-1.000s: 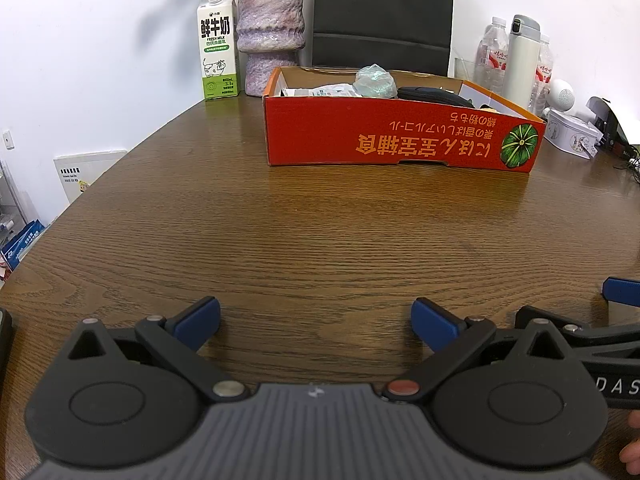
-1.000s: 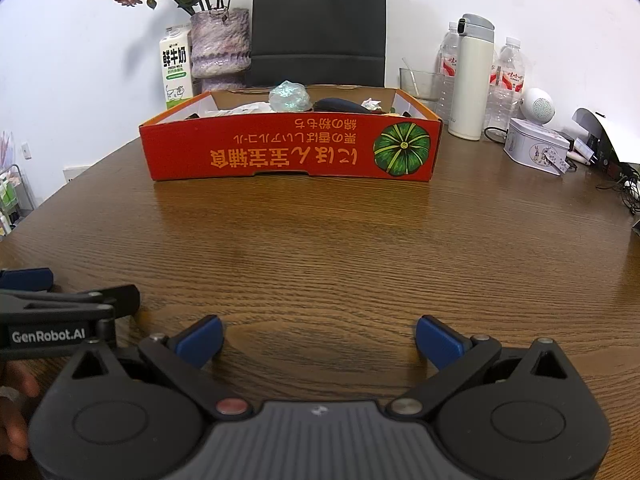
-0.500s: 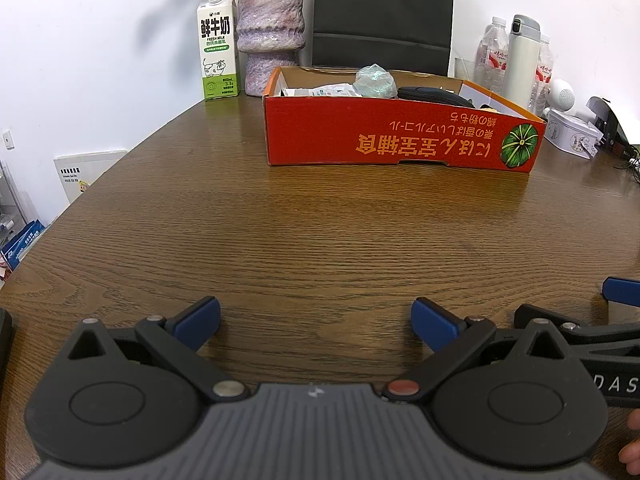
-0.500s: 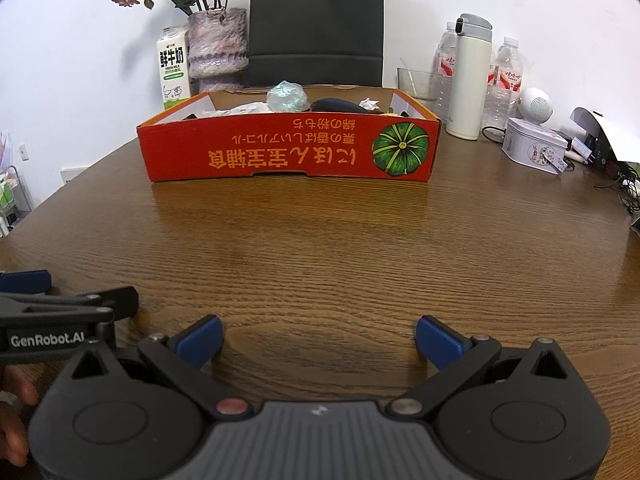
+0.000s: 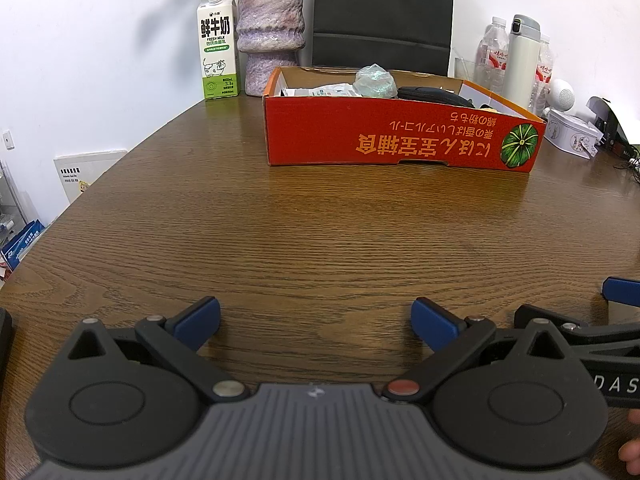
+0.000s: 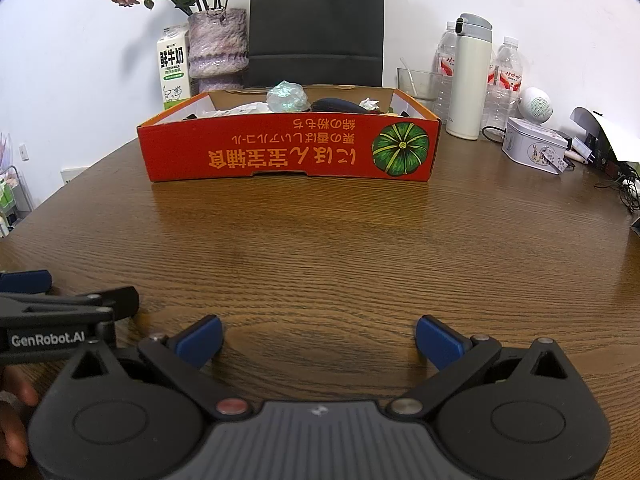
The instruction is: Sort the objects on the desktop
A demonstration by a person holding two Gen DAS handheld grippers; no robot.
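Two grippers sat low over wood-grain table point(image 5: 320, 220), side by side. Left gripper point(image 5: 316, 320): blue-padded fingers spread wide, nothing held. Right gripper point(image 6: 318, 338): same, wide apart, empty. Shallow red cardboard box point(image 6: 288, 152) stood well ahead, rectangular, holding crumpled iridescent wad point(image 6: 287, 97), dark pouch point(image 6: 338, 105), papers. Milk carton point(image 5: 218, 46) beside rough purple vase point(image 5: 270, 32).

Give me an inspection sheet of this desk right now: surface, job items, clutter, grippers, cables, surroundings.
Surface: brown wooden table, bare in front.
Job's things: red cardboard box holding a crumpled wrapper, a dark pouch, papers.
Clutter: milk carton, vase, thermos, water bottles, tin.
Grippers: left gripper, right gripper, both open, empty.
Cables: tangle at the right edge.
Surroundings: white wall, black chair.
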